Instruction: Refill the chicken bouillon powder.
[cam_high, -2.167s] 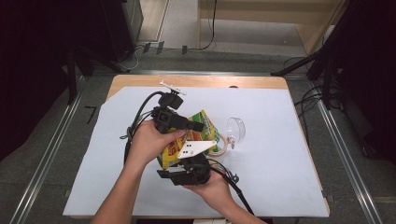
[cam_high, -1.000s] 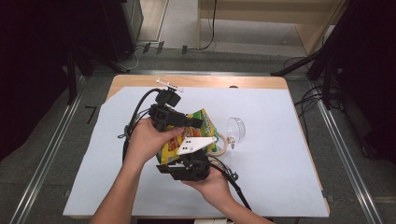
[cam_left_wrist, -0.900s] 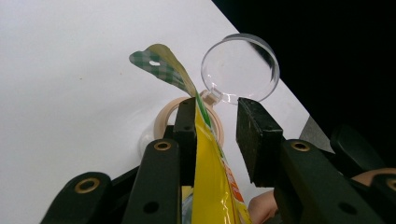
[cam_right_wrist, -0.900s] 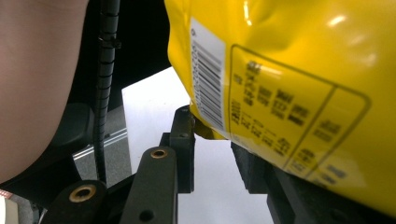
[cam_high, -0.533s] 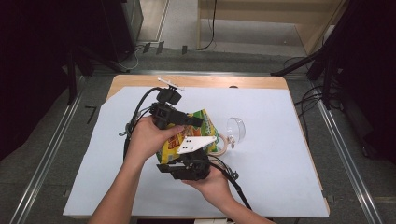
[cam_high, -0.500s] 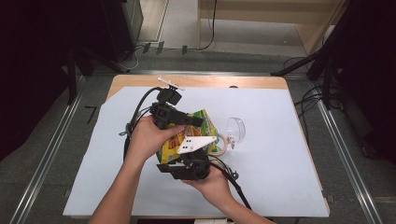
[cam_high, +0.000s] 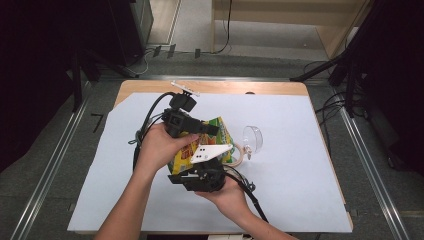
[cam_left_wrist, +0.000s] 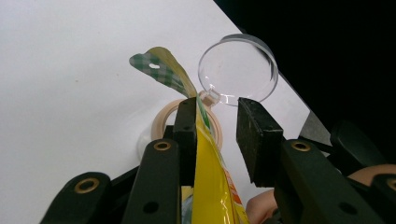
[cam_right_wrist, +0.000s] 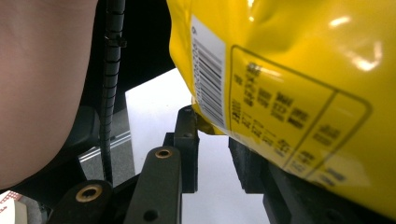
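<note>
Two grippers (cam_high: 212, 131) (cam_high: 200, 167) at yellow bag (cam_high: 220, 137); hands close together

I see a clear plastic cup (cam_high: 256, 138) lying beside a tape roll (cam_high: 237, 152) on the white sheet (cam_high: 310, 165).

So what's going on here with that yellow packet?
A person at a table holds a two-jaw gripper in each hand and works a yellow snack bag between them, above the white sheet. The left gripper has the bag's top edge between its open jaws, against one of them. The right gripper takes the bag's bottom corner; its grip is hard to judge. A clear cup and a tape roll lie just beyond.
</note>
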